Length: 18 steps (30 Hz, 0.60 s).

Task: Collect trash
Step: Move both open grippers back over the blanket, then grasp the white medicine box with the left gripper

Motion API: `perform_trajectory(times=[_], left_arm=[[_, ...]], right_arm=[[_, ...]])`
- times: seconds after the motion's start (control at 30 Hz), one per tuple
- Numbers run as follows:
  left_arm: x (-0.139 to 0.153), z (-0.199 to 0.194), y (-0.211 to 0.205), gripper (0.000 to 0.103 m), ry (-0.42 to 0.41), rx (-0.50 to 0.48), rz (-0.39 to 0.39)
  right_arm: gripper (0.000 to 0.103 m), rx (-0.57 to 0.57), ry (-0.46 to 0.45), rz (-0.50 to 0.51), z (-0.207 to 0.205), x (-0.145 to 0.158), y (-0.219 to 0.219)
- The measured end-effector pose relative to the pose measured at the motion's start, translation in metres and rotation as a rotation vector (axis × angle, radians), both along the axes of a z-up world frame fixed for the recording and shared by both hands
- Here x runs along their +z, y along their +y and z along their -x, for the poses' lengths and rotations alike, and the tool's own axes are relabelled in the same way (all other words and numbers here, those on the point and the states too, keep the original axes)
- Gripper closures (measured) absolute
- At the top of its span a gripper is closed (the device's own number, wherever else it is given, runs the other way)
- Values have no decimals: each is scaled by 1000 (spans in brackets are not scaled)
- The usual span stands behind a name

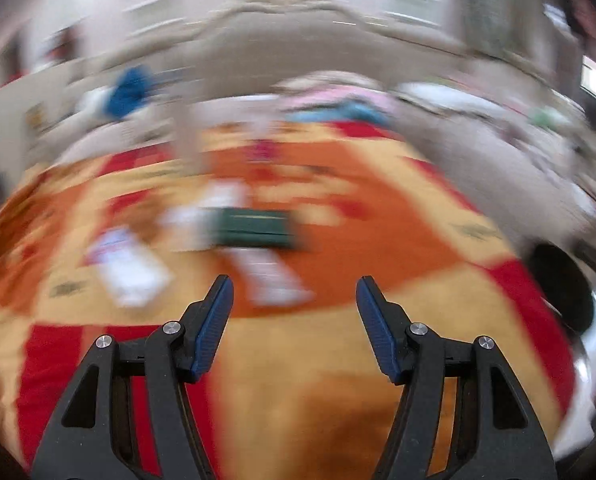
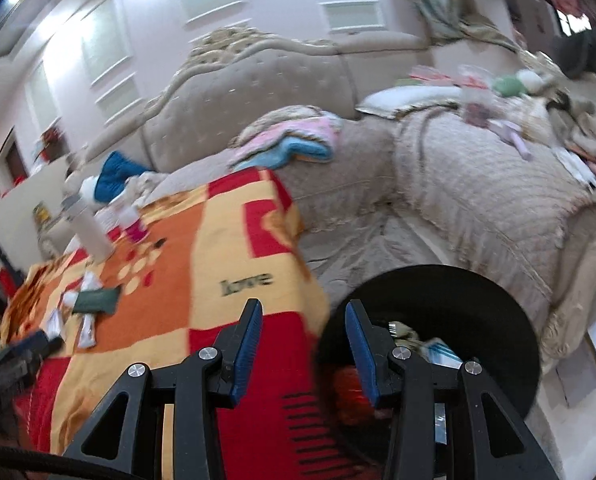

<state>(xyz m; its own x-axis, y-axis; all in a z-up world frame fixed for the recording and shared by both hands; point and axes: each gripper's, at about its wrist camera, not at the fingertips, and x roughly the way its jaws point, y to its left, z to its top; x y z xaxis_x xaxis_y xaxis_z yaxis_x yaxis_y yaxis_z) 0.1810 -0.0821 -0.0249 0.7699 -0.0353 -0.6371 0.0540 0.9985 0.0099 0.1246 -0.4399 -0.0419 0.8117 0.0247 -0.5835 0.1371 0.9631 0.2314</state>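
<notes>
- Both grippers stand released with nothing between their blue pads: the left gripper [image 1: 294, 292] has its jaws well apart above the blanket, and the right gripper [image 2: 303, 322] has its jaws narrower but still parted, one finger over the blanket's edge and the other over the bin.
- Directly under the left gripper lies the blanket [image 1: 337, 360], a patchwork of red, orange and yellow squares; the left wrist view is heavily smeared, so small details on it cannot be read.
- Just past the left fingers, white wrappers [image 1: 130, 276] lie scattered on the blanket around a dark green packet [image 1: 254, 227], which rests flat near the middle of the cloth.
- In the right wrist view the same green packet [image 2: 96, 300] and white wrappers [image 2: 86, 330] show at the far left side of the blanket [image 2: 226, 248], well apart from the right gripper.
- A round black bin [image 2: 437, 292] stands on the floor just beside the blanket's right edge, with paper scraps and something red already inside.
- Farther back on the blanket stand a white bottle [image 2: 92, 232] and a small pink item beside it.
- Beyond that runs a beige sofa [image 2: 477, 184] strewn with a pink and blue folded cloth [image 2: 294, 140] and other clutter.
</notes>
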Motion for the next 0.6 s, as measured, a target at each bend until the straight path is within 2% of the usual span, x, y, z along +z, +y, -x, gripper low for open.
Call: perform_trajectory(times=[0.1,0.2,0.37,0.43,0.6], left_arm=[[-6,-22,71,40,30,234,36],[-17,-41,113,40,82,350,79],[-41,-74,118,40,183,376,69],[-47,-83,116,40,203,388,85],[-48,-100,101,34,205,404,55]], right_arm=[[62,51,7,30,-7,-1,19],[62,84,14,50,-13,-4,33],[62,103,24,52,-20,-7,43],[62,112,26,51,-21,-8,45],[62,131,28,70,-21,-8,51]])
